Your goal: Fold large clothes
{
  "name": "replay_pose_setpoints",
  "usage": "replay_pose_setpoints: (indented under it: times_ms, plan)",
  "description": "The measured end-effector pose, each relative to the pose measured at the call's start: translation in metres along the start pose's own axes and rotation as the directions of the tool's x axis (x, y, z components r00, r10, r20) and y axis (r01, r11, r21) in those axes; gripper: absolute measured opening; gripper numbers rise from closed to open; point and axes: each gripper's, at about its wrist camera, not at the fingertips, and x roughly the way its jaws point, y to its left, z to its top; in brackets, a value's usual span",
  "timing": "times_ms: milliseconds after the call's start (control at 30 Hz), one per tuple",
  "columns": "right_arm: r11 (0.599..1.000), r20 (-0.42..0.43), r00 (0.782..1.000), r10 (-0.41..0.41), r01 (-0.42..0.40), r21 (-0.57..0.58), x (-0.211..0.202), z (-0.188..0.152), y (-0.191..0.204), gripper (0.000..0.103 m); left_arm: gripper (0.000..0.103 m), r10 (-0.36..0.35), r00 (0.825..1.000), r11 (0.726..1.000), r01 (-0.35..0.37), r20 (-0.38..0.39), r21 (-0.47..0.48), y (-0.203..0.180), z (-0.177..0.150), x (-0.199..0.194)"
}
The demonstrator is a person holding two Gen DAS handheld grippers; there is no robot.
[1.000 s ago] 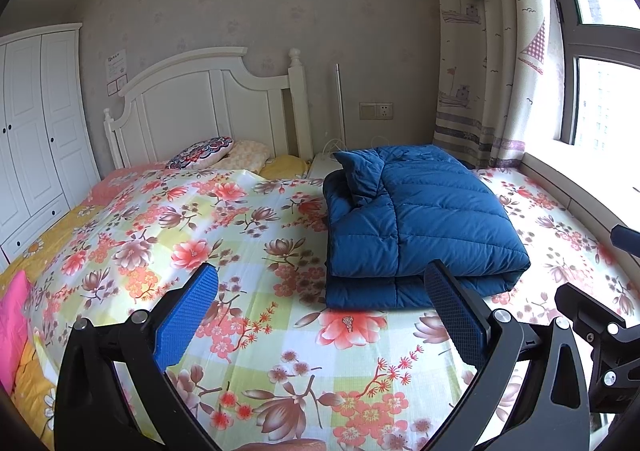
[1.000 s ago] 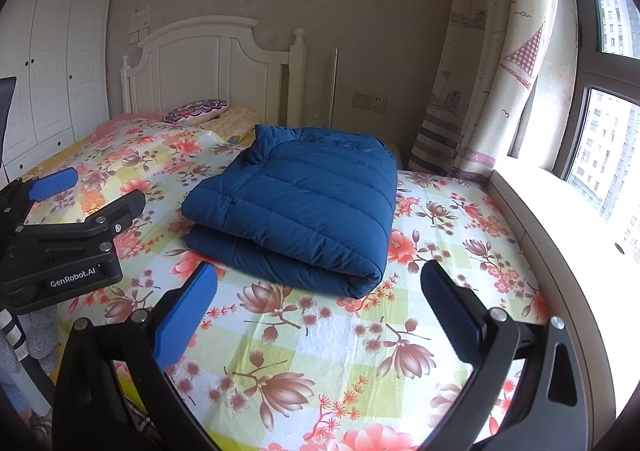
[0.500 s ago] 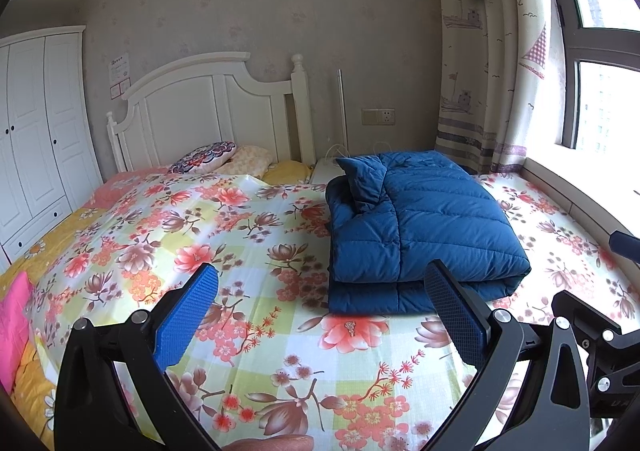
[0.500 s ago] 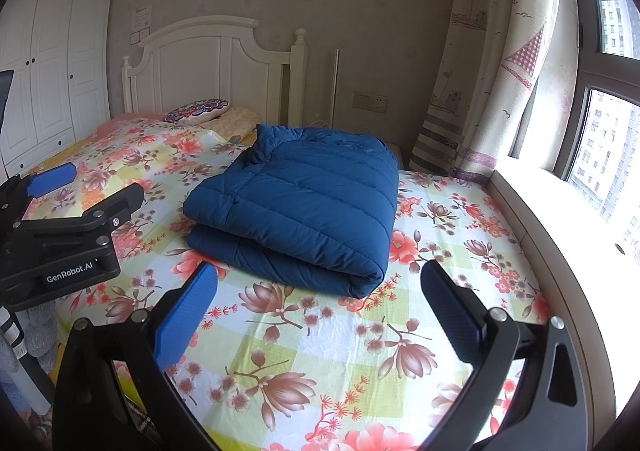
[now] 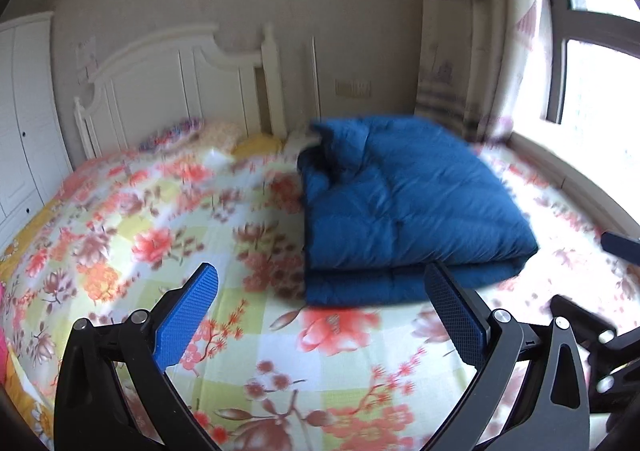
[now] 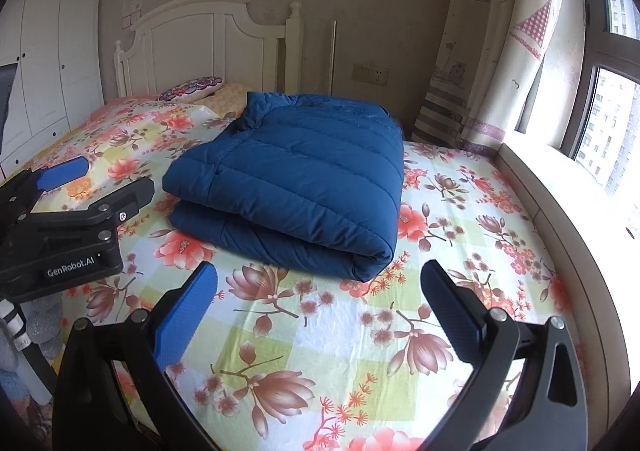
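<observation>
We held two grippers above the near part of one bed covered with a floral sheet [image 6: 320, 339] of pink, brown and pale green blossoms. The left gripper [image 5: 320, 287] had its two blue-padded fingers [image 5: 188, 315] spread wide apart with nothing between them, and the right gripper [image 6: 320, 287] likewise had its two fingers [image 6: 186, 315] wide apart and empty. One dark blue quilted down coat [image 6: 296, 183] lay folded into a thick rectangular bundle on the far middle of the sheet, its rounded fold facing the near right and its collar end toward the headboard; neither gripper touched it, and it lay well apart from both. In the right wrist view the left gripper showed as a black frame at the left edge, marked "GenRobot.AI". The left wrist view was blurred, but the coat [image 5: 404, 211] was plain there too, to the right of centre. At the far end stood one white wooden headboard [image 6: 208, 47], with two pillows that we could count against it: one patterned purple pillow [image 6: 192, 89] and one pale checked pillow [image 6: 226, 97] just beside it. One white panelled wardrobe [image 6: 52, 51] stood at the far left, one patterned cream curtain [image 6: 508, 31] hung at the far right, and one window [image 6: 608, 91] lit the right side.
</observation>
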Motion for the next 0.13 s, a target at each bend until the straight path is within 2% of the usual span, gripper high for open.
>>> replay_pose_setpoints:
  times_ms: [33,133]
  plan:
    - [1.000,-0.013,1.000,-0.011,0.011,0.004,0.006,0.000,-0.006,0.101,0.099,0.003,0.999,1.000,-0.004,-0.041,-0.007,0.011,0.001,0.011]
    - [0.994,-0.076,0.992,-0.100,0.102,0.030,0.027,-0.001,-0.045,0.100,0.099,0.156,0.983,0.981,-0.166,-0.098,-0.102,0.078,0.005,0.044]
